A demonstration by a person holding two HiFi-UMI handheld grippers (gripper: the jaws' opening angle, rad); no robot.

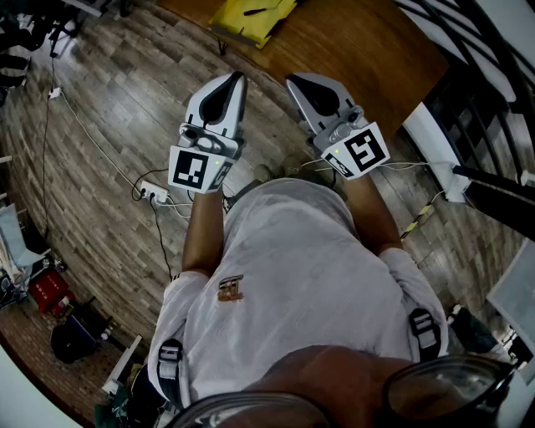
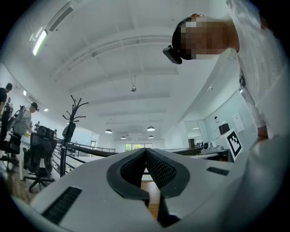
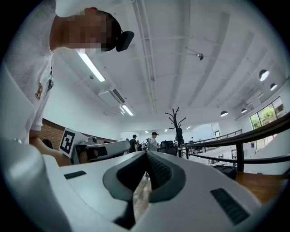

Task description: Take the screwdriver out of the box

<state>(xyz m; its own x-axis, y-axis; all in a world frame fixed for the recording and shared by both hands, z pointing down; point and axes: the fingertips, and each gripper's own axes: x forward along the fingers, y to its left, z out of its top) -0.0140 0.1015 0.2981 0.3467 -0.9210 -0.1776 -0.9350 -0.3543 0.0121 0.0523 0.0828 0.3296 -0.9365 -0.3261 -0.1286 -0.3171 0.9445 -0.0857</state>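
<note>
A yellow box (image 1: 251, 17) lies on the wooden table (image 1: 368, 46) at the top of the head view, with a slim dark object (image 1: 264, 9) on it that is too small to identify. Both grippers are held close in front of the person's chest, well short of the table. My left gripper (image 1: 238, 77) (image 2: 146, 149) has its jaws closed tip to tip with nothing between them. My right gripper (image 1: 292, 79) (image 3: 146, 153) is likewise shut and empty. Both gripper views look out across the room and up at the ceiling, so neither shows the box.
A power strip (image 1: 152, 194) and cables lie on the wood floor at the left. A dark railing (image 1: 493, 180) runs along the right side. Bags (image 1: 46, 291) sit at the lower left. A coat rack (image 2: 72, 118) and people (image 3: 152, 140) stand far off.
</note>
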